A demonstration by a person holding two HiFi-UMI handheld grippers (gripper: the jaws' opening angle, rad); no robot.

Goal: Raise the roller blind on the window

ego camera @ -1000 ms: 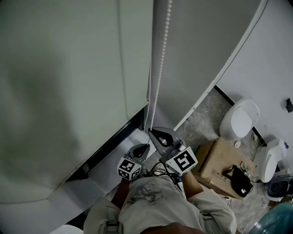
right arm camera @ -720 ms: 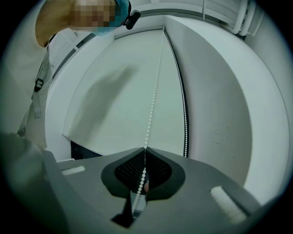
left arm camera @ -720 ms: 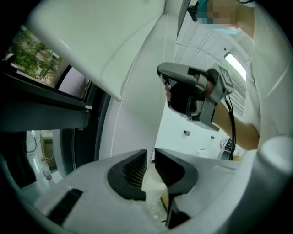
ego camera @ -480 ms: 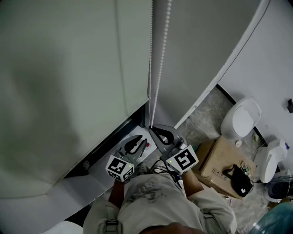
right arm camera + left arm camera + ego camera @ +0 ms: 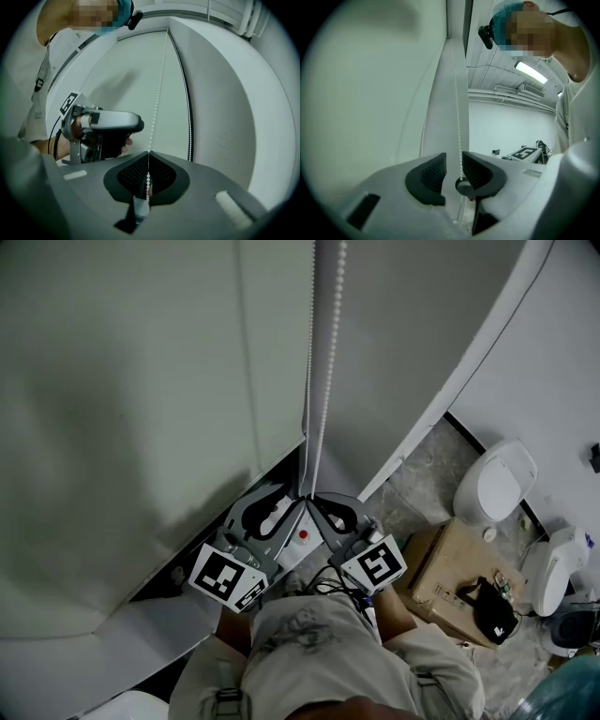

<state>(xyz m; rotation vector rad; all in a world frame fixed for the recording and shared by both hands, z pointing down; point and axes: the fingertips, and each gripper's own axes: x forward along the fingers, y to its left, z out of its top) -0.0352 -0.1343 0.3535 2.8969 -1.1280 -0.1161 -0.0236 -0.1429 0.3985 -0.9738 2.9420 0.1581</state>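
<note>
Centrally — slender white beaded cord (image 5: 330,362)

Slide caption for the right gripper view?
Right gripper shut on the bead chain; left gripper beside it, jaws just opened with the chain loose between them, roller blind behind.

The roller blind (image 5: 122,409) fills the left of the view, a broad pale sheet, and the bead chain (image 5: 326,371) hangs straight down beside it. The left gripper (image 5: 281,503) has its jaws apart (they have just been opening). The chain drops close by their tips, but whether it passes between them cannot be told from here. The right gripper (image 5: 315,507) sits just beside it, jaw tips together where the chain comes down. On the speckled floor (image 5: 422,470) stands a cardboard box (image 5: 445,577) with a black bag (image 5: 492,610) on it
</note>
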